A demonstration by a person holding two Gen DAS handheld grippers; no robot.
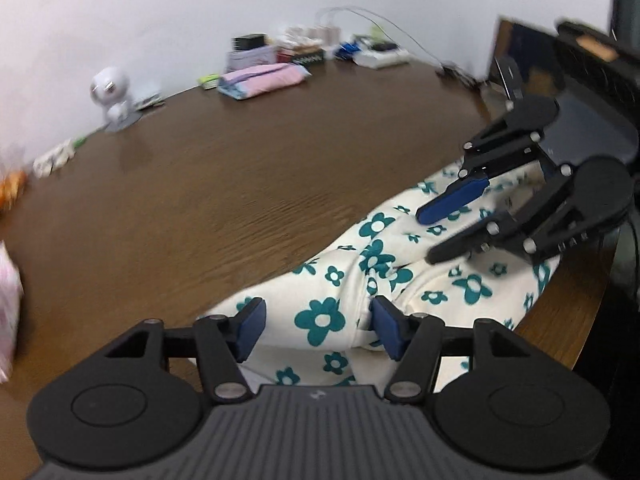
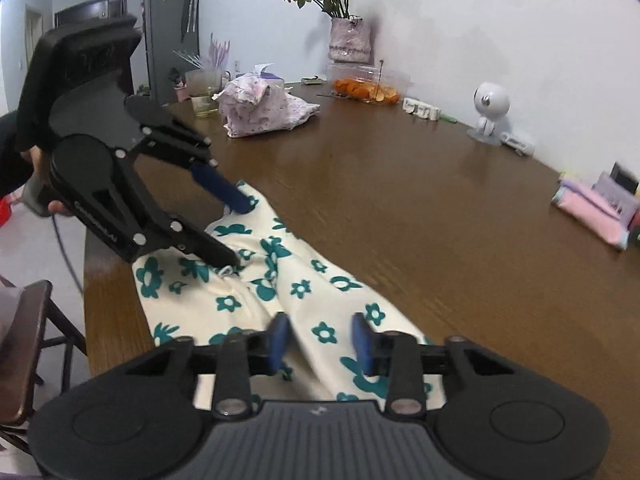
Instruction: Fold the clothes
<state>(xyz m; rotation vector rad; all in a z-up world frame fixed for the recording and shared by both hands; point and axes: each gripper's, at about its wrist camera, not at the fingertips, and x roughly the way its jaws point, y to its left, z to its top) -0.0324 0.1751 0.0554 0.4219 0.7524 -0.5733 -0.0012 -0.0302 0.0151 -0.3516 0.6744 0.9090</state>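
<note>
Dark wooden table (image 2: 440, 216) against plain white wall (image 2: 480, 20), wooden chair (image 2: 28, 344) alongside.

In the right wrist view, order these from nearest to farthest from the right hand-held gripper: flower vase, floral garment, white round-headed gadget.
1. Floral garment, right under the right hand-held gripper, at the table's near edge.
2. White round-headed gadget, off to the right by the wall.
3. Flower vase, at the far end against the wall.

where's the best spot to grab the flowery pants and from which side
Probably the flowered pants at a free hem or corner near the table front edge, coming down from above. They lie flat and bunched, so only a thin edge offers a pinch. Both the left gripper and right gripper already stand open over them.
</note>
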